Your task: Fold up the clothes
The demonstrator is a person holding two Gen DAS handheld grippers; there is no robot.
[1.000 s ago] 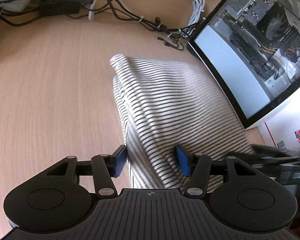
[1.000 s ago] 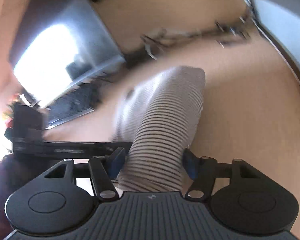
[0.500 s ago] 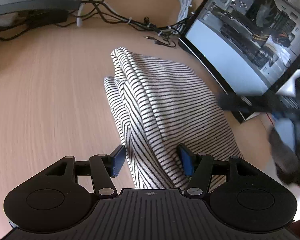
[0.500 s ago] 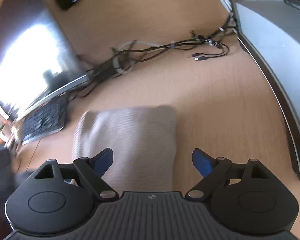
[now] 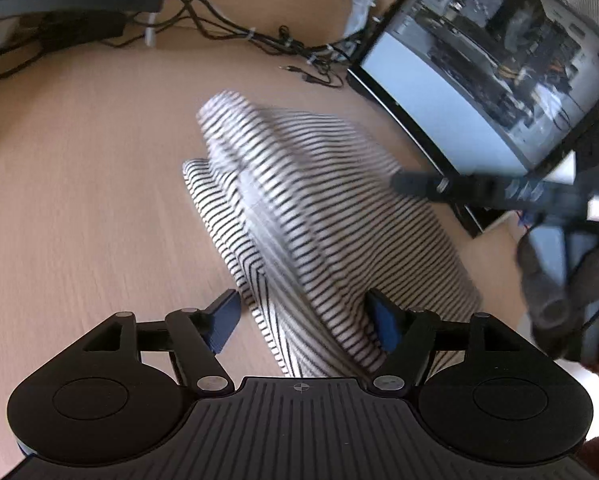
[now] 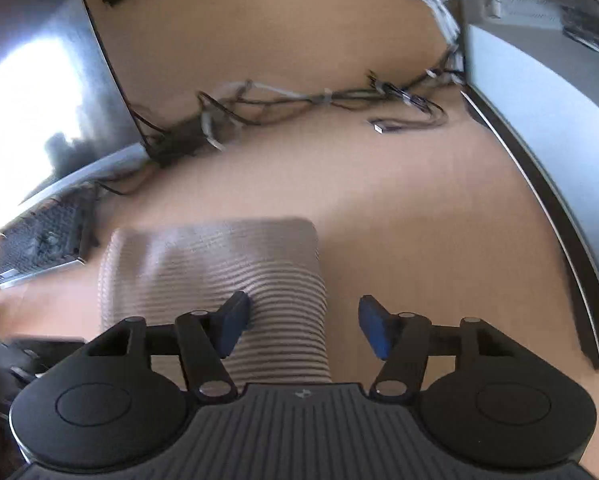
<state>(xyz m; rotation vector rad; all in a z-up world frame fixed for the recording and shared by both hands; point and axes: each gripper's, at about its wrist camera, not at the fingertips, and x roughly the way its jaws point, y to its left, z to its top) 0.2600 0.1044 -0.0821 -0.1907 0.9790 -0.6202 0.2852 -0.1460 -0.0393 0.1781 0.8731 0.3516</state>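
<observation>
Striped knit garment [image 5: 299,216]: folded soft mound, frame centre, on pale woodgrain desk [image 5: 79,200]. Left gripper [image 5: 303,320]: jaws just widening, spread, cloth between. Right gripper [image 6: 303,326]: jaws just narrowing, apart, over cloth edge.

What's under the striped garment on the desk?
The striped garment lies folded in layers on the wooden desk; a lower striped layer shows at its left edge. Anything else beneath is covered.
</observation>
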